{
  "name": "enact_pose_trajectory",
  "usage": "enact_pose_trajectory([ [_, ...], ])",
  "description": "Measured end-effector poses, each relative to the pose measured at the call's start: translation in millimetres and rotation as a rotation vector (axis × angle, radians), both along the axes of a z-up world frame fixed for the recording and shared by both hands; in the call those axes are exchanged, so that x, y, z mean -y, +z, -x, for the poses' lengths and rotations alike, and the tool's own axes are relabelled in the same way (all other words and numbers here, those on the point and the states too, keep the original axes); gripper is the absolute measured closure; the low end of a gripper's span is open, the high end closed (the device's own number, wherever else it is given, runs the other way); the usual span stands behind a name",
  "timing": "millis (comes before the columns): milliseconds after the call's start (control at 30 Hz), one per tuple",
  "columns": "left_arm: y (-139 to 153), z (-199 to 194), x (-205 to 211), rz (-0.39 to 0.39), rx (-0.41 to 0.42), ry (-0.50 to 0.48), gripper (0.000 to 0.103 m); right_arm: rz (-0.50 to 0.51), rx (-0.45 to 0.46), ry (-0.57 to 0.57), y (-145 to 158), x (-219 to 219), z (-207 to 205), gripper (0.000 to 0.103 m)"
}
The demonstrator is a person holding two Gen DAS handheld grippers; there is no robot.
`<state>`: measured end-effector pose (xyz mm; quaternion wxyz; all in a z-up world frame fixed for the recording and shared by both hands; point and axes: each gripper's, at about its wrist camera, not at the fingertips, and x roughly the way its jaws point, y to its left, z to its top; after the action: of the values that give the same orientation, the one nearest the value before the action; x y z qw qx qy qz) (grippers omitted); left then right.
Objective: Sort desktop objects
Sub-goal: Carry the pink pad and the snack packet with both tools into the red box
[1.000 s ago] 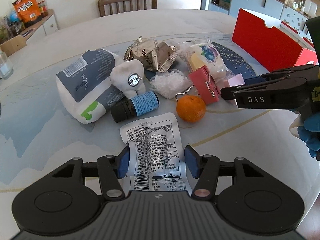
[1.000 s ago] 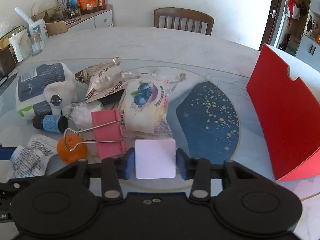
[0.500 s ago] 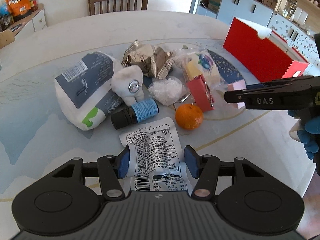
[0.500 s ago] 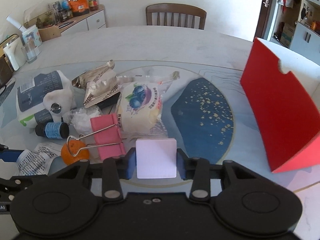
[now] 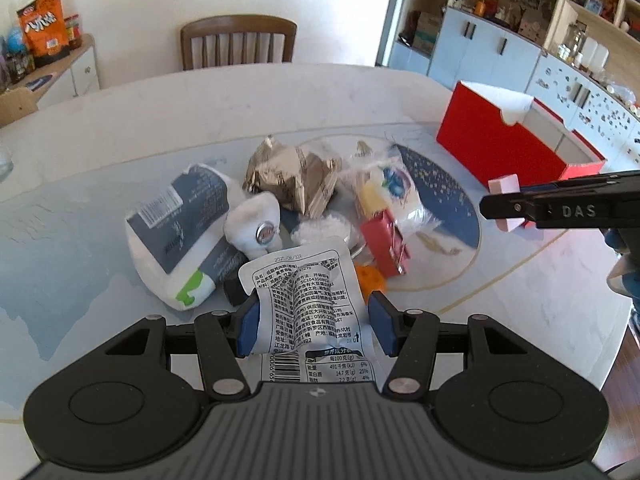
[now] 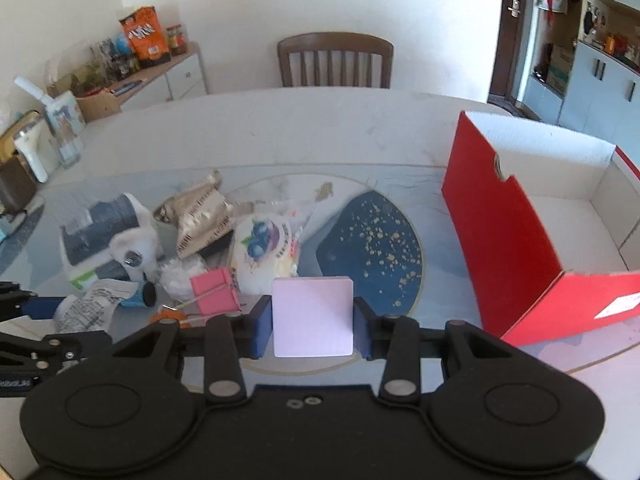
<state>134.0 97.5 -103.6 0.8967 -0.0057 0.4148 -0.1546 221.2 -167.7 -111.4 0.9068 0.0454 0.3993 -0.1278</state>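
My left gripper is shut on a white printed snack packet and holds it above the table, in front of the pile. My right gripper is shut on a pink sticky-note pad, lifted above the table; the pad also shows in the left wrist view. The open red box stands to the right, also in the left wrist view. The pile holds a pink binder clip, an orange, a blueberry bag, a foil packet, a tooth plush and a wipes pack.
A small dark bottle with a blue label lies by the pile. A wooden chair stands behind the round table. A sideboard with snacks and jars is at the far left. Cabinets line the right.
Both grippers have risen with their loads: the snack packet has left the tabletop, and the sticky-note pad is higher and nearer the red box.
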Motion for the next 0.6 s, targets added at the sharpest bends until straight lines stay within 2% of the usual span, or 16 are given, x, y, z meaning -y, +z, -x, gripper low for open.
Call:
enact_pose_trajectory([
  [400,44,-6,41,-0.024,0.087,0.091,0.048,-0.042,0.052,0.108,44,35,12,0.063],
  [600,70,-14,76,-0.017,0.148,0.075,0.048,-0.056,0.101,0.122,67,67,21,0.063],
])
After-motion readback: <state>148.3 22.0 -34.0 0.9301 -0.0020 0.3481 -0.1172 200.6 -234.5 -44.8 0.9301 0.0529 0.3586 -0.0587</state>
